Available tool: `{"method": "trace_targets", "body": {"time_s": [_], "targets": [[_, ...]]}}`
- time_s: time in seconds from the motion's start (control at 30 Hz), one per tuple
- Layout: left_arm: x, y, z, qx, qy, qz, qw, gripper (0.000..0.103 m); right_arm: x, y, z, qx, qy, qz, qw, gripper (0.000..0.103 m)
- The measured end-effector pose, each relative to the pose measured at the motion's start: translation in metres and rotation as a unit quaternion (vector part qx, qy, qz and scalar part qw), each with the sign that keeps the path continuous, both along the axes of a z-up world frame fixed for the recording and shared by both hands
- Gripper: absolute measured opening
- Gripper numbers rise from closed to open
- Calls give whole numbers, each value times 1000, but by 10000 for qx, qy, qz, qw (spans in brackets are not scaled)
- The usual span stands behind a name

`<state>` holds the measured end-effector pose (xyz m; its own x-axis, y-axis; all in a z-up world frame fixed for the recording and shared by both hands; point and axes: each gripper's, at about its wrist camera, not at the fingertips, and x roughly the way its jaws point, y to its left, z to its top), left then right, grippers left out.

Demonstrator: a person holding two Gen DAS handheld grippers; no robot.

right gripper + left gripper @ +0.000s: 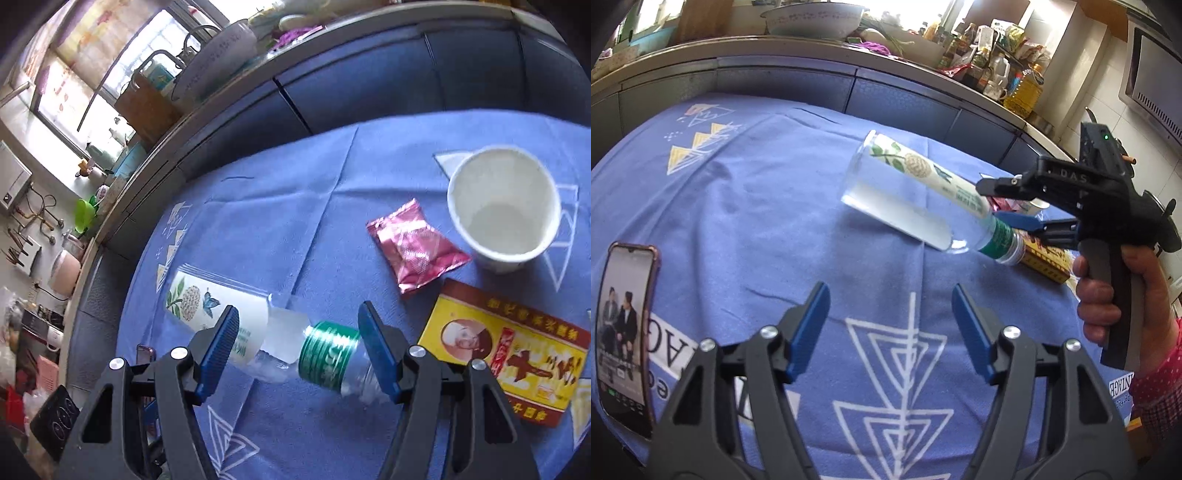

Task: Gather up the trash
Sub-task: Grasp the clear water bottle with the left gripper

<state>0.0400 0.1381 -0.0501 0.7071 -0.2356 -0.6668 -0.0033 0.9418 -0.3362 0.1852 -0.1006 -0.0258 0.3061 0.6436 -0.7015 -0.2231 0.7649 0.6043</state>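
- Clear plastic bottle [916, 199] lying on its side on the blue-clothed tabletop [757, 184], base towards the kitchen cabinets, green-banded neck and cap towards the right gripper [993, 201].
- Right jaws spread wide, straddling the neck end of the bottle; no pad seen pressing on it, so judged not yet gripped.
- Left gripper [890, 299] hanging over bare cloth in front of the bottle, jaws released and holding nothing.
- Looks nearly empty: only a milky film or a little liquid inside, so probably very light and easy to knock rolling.
- Thin wall likely to dent and crackle under a hard squeeze; smooth, round surface likely to slip or spin between flat pads.
- Best hold judged to be across the body at the paper label or just below the shoulder, pads on opposite sides of the round; neck stiffer but narrow, and tapered enough to squirt out.
- Gripping end to end along its length best avoided: cap end offers little flat face.
- Other rubbish close by: white paper cup [502, 206] upright, pink foil wrapper [413, 243] just beside it, flattened yellow box [506, 347] near the bottle cap.
- Cup soft and crushable; wrapper and box thin and flat on the cloth, harder to get under.
- Phone [626, 332] at the cloth's near left edge, well apart, not trash.
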Motion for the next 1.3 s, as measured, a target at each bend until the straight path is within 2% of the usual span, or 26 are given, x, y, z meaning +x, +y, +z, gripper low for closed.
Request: {"method": "trace_targets", "body": {"time_s": [0.1, 0.23, 0.33, 0.47, 0.6, 0.7, 0.83, 0.97, 1.07, 1.1, 1.13, 1.2, 1.3], "targets": [[3, -2, 1, -89, -18, -77, 9999, 71, -27, -10, -6, 950, 447, 178, 9943, 67], [12, -11, -2, -220, 91, -210, 9995, 72, -68, -13, -10, 1389, 583, 493, 9874, 67], [19, -23, -3, -198, 149, -273, 9993, 73, -90, -30, 2, 1114, 137, 273, 9933, 67], [30, -40, -1, 2, 166, -396, 9991, 75, -113, -67, 17, 612, -662, -478, 9948, 67], [36, -56, 2, 256, 70, -500, 9984, 76, -127, -85, 20, -280, -1302, -988, 9862, 67], [40, -62, 6, 529, -10, -471, 9975, 76, -122, -93, 13, -952, -1530, -1169, 9767, 68], [42, -60, 12, 759, -118, -351, 9964, 76, -101, -119, 1, -1187, -1534, -1510, 9693, 73], [53, -69, 5, 1157, 16, -527, 9919, 76, -65, -128, 1, -1419, -1671, -1417, 9653, 74], [60, -72, -6, 1304, 174, -491, 9901, 76, -32, -130, 0, -1221, -1429, -1276, 9739, 74], [61, -71, -9, 1294, 200, -484, 9902, 69, -22, -132, -2, -1089, -1254, -1268, 9779, 74], [61, -71, -10, 1280, 237, -512, 9902, 53, -15, -133, -5, -949, -1086, -1265, 9814, 74], [58, -72, -11, 1252, 233, -587, 9901, 43, -8, -132, -11, -718, -830, -1138, 9874, 74], [47, -73, -6, 1334, 142, -572, 9893, 41, -20, -121, -16, -679, -701, -862, 9915, 70]]}}
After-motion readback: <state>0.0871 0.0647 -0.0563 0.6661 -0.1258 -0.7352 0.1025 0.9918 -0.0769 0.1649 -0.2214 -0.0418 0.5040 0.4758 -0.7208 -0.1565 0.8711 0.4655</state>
